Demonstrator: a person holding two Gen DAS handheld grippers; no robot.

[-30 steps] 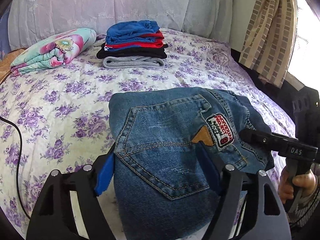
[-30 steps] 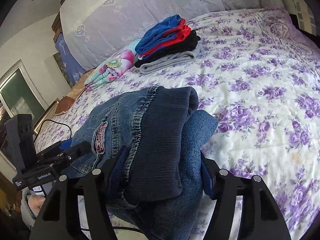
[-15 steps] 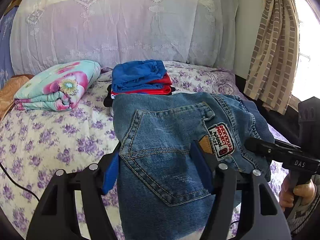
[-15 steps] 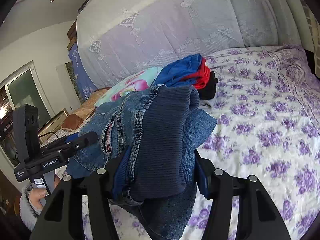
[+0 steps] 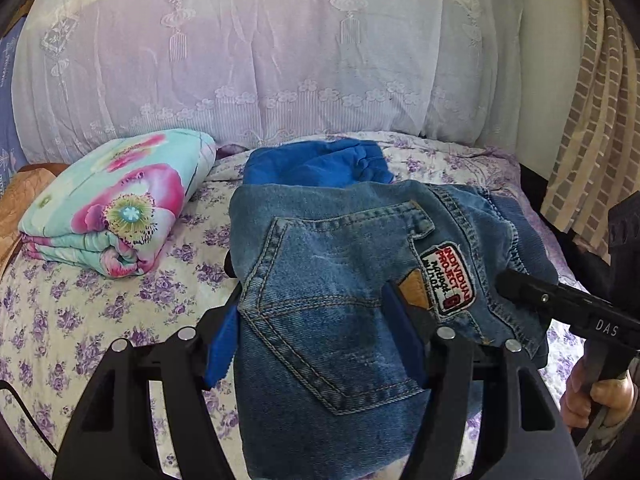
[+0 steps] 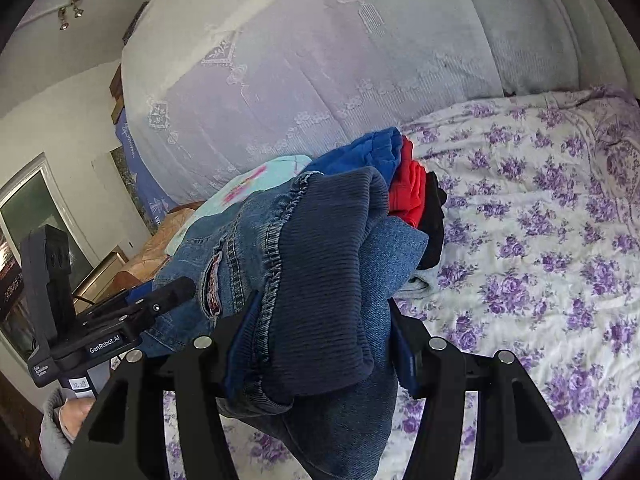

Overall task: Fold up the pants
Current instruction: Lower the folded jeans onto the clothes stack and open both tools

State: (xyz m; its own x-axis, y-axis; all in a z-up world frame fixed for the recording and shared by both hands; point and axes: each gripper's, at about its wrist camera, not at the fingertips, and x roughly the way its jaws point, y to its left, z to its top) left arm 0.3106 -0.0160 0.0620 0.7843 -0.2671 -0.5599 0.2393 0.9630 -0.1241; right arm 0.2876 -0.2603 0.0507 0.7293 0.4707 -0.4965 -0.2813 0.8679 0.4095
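Note:
A folded pair of blue jeans (image 5: 340,292) with a back pocket and a red-and-white patch hangs in the air above the bed. My left gripper (image 5: 312,336) is shut on its left part, blue pads pressing both sides of the bundle. My right gripper (image 6: 320,344) is shut on the other end, around the dark ribbed waistband of the jeans (image 6: 328,280). Each gripper shows in the other's view: the right gripper (image 5: 568,308) at the right edge, the left gripper (image 6: 132,312) at the left. Just beyond the jeans sits a pile of folded clothes (image 5: 316,164), blue on top.
The bed has a white sheet with purple flowers (image 6: 540,240) and a lace-covered headboard (image 5: 260,60). A folded floral blanket (image 5: 116,208) lies at the left. A checked curtain (image 5: 592,128) hangs at the right. A black cable (image 5: 24,412) runs over the near left of the bed.
Both grippers have carried the folded jeans up and forward toward the headboard; the clothes pile and blanket now appear much closer, with the jeans partly hiding the pile.

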